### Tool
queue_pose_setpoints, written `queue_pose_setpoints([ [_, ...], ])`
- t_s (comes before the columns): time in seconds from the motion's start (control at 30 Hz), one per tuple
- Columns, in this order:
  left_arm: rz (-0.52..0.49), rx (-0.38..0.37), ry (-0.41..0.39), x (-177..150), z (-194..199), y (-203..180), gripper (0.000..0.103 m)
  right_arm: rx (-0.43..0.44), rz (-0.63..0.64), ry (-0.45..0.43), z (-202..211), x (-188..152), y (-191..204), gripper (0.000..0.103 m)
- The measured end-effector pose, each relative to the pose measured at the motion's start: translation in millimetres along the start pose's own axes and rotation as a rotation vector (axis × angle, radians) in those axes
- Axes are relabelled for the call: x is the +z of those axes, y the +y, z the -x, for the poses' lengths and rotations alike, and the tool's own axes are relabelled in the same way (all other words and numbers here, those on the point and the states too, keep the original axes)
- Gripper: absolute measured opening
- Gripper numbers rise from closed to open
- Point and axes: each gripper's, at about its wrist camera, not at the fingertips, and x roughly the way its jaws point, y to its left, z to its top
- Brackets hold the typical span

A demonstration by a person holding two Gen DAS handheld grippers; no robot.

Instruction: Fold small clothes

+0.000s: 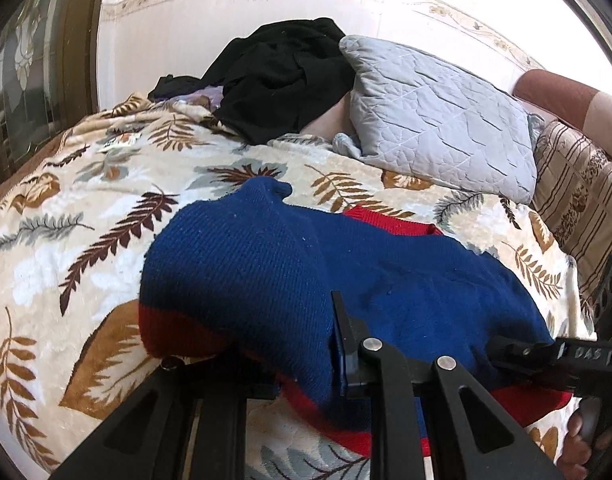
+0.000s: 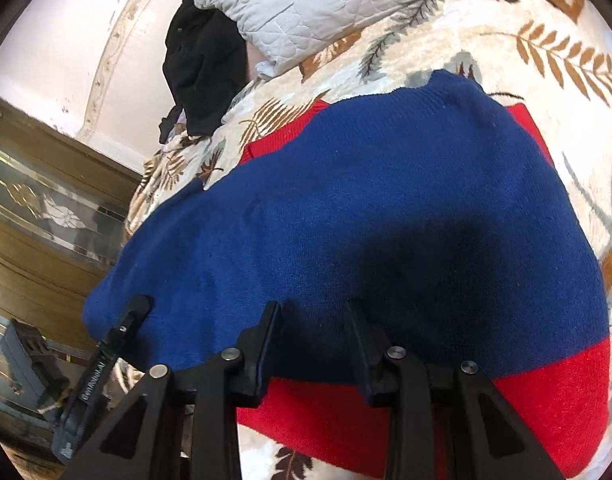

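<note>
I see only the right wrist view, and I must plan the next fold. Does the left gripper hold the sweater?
Observer: No. The left gripper is open, and the sweater drapes over one of its fingers and hides it.
Operator: What lies past the grey pillow, on its far side from the black clothes?
Observer: A striped cushion, right beside the pillow.
Operator: Is a person close to it?
Observer: A bare arm shows above that cushion.
</note>
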Motion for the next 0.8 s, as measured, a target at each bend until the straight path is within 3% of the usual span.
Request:
queue_pose_setpoints([
  [0.13,-0.013,0.008,-0.005,0,0,-4,0.020,0.030,-0.027,-0.033,15,2,-6,0.038],
  [0.3,-0.011,0.034,0.032,-2,-6,0,0.021,0.012,-0.032,0.005,8,2,-16,0.038],
  [0.43,0.074,0.021,0.155,-3,-19,25,0.029,0.012,-0.034,-0.007,20,7,-12,0.038],
  [0.5,0.187,-0.037,0.246,-8,-25,49,0.030,-0.010,-0.054,-0.055,37,13,-18,0.038],
  [0.53,0.225,-0.061,0.274,-10,-26,58,0.030,-0.024,-0.074,-0.099,48,16,-24,0.046],
  [0.57,0.264,-0.086,0.301,-10,-23,69,0.030,-0.039,-0.099,-0.137,58,18,-31,0.073],
  [0.6,0.280,-0.098,0.311,-10,-21,75,0.030,-0.058,-0.134,-0.175,69,19,-40,0.080],
  [0.7,0.299,-0.106,0.322,-6,-7,92,0.030,-0.056,-0.192,-0.247,92,22,-59,0.080],
  [0.8,0.337,-0.118,0.328,0,1,110,0.030,-0.041,-0.231,-0.231,94,25,-73,0.080],
])
